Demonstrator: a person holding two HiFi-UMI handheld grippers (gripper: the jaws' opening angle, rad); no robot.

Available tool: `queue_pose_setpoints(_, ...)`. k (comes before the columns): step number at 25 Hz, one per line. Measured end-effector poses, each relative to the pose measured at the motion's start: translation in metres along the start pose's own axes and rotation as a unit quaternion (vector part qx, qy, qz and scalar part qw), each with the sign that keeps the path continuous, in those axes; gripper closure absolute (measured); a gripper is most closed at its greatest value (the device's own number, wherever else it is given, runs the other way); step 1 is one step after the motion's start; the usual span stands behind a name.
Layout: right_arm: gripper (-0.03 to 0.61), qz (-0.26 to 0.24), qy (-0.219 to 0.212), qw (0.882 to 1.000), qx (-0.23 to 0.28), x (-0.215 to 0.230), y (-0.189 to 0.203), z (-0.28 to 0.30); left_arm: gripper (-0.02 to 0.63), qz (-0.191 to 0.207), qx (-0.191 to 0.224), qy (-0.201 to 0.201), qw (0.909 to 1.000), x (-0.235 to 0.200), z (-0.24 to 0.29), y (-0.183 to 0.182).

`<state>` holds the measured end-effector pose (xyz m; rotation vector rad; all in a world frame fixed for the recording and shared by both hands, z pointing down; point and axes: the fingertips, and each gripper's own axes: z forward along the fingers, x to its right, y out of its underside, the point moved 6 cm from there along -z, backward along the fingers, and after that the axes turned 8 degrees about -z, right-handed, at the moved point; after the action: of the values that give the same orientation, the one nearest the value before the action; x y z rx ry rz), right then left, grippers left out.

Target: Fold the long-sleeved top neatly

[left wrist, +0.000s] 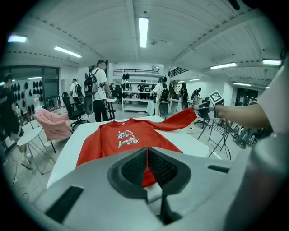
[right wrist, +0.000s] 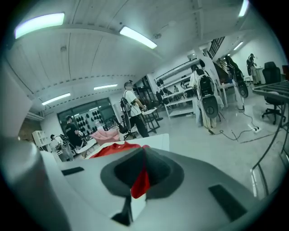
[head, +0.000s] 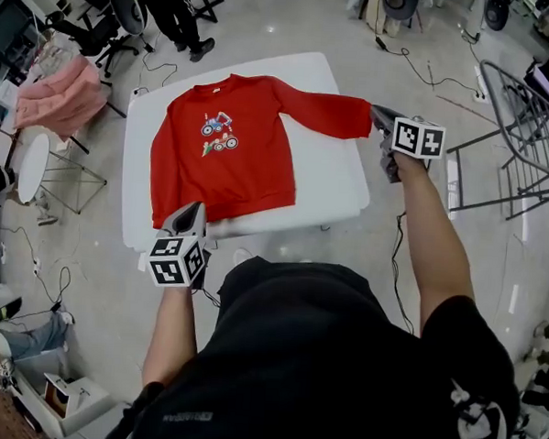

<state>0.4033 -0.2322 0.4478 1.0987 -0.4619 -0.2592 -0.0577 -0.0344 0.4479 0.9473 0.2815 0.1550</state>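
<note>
Long-sleeved top (head: pixel 227 156) lies front-up on the white surface (head: pixel 340 185). At its 7 o'clock corner the left gripper (head: pixel 192 214) is clenched on the hem (head: pixel 243 201). At 2 o'clock the right gripper (head: pixel 381 119) pinches the outstretched sleeve's cuff (head: pixel 361 118) at the surface's edge.

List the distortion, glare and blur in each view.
Head view: even light, sharp on the red top. Left gripper view: strong fisheye, dark round border, ceiling lamp blown out. Right gripper view: same fisheye, tilted scene, close fingers slightly soft.
</note>
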Motion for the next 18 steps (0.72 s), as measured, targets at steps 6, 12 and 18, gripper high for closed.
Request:
queue_pose_setpoints(6,0.566,0.000,0.008,1.000,0.018,0.036,-0.083,0.024,0.604,-0.012,0.002,-0.014,0.9998,-0.016,-0.003,0.001)
queue_pose_setpoints(12,0.566,0.017,0.026,0.999,0.019,0.058,-0.129,0.039,0.604,-0.031,0.006,-0.027,0.9991,-0.037,-0.003,-0.002)
queue_pose_setpoints(18,0.566,-0.035,-0.017,0.999,0.007,0.009,-0.155,0.050,0.604,-0.039,0.009,-0.029,0.9988,-0.054,0.001,-0.007)
